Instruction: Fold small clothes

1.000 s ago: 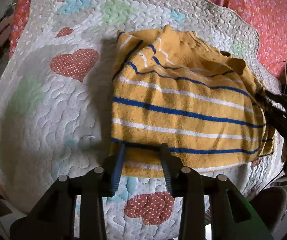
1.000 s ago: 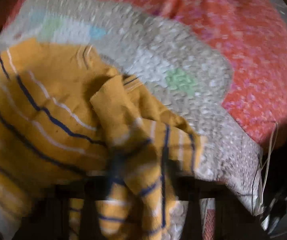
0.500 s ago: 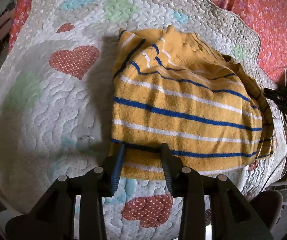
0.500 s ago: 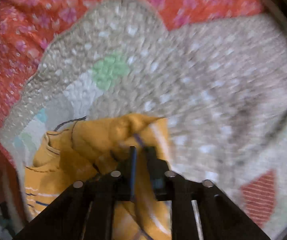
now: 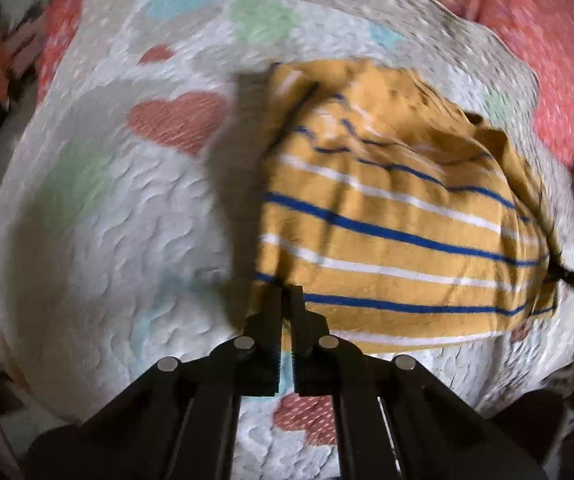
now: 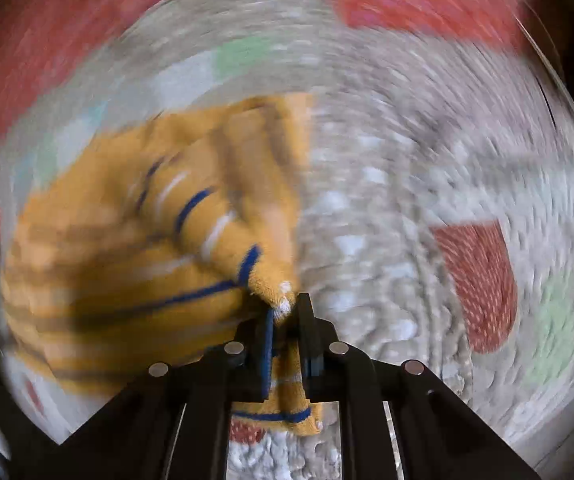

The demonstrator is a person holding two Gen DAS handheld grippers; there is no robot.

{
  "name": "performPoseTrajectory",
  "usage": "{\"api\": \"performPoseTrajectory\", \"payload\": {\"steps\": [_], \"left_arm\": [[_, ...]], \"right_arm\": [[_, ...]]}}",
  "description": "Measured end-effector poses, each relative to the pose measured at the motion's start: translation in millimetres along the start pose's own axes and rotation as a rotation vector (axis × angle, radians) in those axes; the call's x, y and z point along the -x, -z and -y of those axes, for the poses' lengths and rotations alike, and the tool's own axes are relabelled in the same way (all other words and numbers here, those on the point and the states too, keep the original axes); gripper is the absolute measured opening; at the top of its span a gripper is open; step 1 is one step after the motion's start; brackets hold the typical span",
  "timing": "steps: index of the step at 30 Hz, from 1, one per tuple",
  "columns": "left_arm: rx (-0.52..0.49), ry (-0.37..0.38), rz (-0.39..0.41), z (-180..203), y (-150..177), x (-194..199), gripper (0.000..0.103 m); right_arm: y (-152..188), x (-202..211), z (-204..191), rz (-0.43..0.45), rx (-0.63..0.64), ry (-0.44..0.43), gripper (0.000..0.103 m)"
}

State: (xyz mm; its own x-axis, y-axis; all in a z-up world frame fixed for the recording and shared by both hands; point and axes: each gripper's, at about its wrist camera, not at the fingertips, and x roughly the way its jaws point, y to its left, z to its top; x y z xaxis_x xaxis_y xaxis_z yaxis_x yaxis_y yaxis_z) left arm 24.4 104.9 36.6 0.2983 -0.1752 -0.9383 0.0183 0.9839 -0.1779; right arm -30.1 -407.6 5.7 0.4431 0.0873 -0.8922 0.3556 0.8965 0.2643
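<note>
A small yellow garment (image 5: 387, 216) with blue and white stripes lies folded on a white quilt (image 5: 107, 220). My left gripper (image 5: 285, 294) is shut, its tips pinching the garment's near left hem. The left side of the cloth looks slightly raised and casts a wide shadow. The right wrist view is blurred by motion. There my right gripper (image 6: 287, 308) has its jaws closing on a bunched corner of the garment (image 6: 127, 260). Cloth sits pressed between the fingers and hangs down below them.
The quilt (image 6: 367, 160) has red hearts and pale green and blue patches. It lies on a red floral bedsheet (image 5: 547, 40) that shows along the far and right sides. Dark room edges lie beyond the quilt at left and right.
My left gripper has gone from open over the hem to shut on it. My right gripper has swung and rolled across the garment's right side, opened, and closed on a corner.
</note>
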Motion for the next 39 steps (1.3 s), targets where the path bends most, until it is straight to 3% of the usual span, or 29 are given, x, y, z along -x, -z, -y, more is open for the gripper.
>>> {"api": "performPoseTrajectory", "payload": {"steps": [2,5,10,13,16,17,18,21,22,24,27,29,34,37,39], "left_arm": [[0.064,0.066,-0.011,-14.4,1.5,0.9,0.004],[0.161,0.176,0.01,-33.4,8.3,10.6,0.004],[0.315,0.308,0.069,-68.3,23.5,23.4,0.005],[0.332,0.372,0.081,-70.4,26.7,20.1,0.009],[0.315,0.413,0.071,-56.8,22.3,10.5,0.029],[0.312,0.439,0.079,-52.0,21.0,7.9,0.041],[0.313,0.463,0.084,-48.6,19.3,4.7,0.043],[0.331,0.539,0.073,-46.5,18.6,-6.4,0.043],[0.339,0.56,0.081,-47.9,21.4,-8.3,0.043],[0.353,0.599,0.099,-54.2,25.3,-10.4,0.043],[0.396,0.669,0.101,-68.6,30.9,-15.7,0.043],[0.424,0.707,0.097,-76.0,32.9,-17.7,0.043],[0.438,0.701,0.117,-79.5,32.1,-14.2,0.043],[0.375,0.641,0.147,-70.4,30.3,-6.7,0.049],[0.329,0.6,0.157,-61.7,30.2,-4.8,0.052]], "right_arm": [[-1.6,-0.2,9.7,-0.009,-0.05,-0.018,0.031],[0.6,16.1,16.3,0.017,-0.086,-0.035,0.042],[8.1,60.3,-23.5,0.133,0.051,0.043,0.045],[3.2,67.6,-70.9,0.129,0.165,-0.039,0.045],[6.3,52.8,-138.0,0.065,0.29,-0.127,0.045],[9.6,45.8,-158.1,0.04,0.314,-0.154,0.045],[10.7,33.8,-184.0,0.003,0.342,-0.194,0.045],[11.0,-1.8,-238.5,-0.089,0.39,-0.261,0.045],[5.2,-30.2,-260.2,-0.157,0.36,-0.285,0.045],[2.2,-41.6,-266.6,-0.176,0.339,-0.278,0.045],[-9.1,-84.2,-272.6,-0.274,0.218,-0.234,0.045],[-13.5,-82.0,-275.6,-0.274,0.21,-0.221,0.048],[-21.9,-56.0,-320.0,-0.24,0.302,-0.231,0.048],[-15.4,-64.7,-358.3,-0.281,0.384,-0.242,0.054],[-4.4,-86.6,-383.9,-0.341,0.469,-0.187,0.057]]}}
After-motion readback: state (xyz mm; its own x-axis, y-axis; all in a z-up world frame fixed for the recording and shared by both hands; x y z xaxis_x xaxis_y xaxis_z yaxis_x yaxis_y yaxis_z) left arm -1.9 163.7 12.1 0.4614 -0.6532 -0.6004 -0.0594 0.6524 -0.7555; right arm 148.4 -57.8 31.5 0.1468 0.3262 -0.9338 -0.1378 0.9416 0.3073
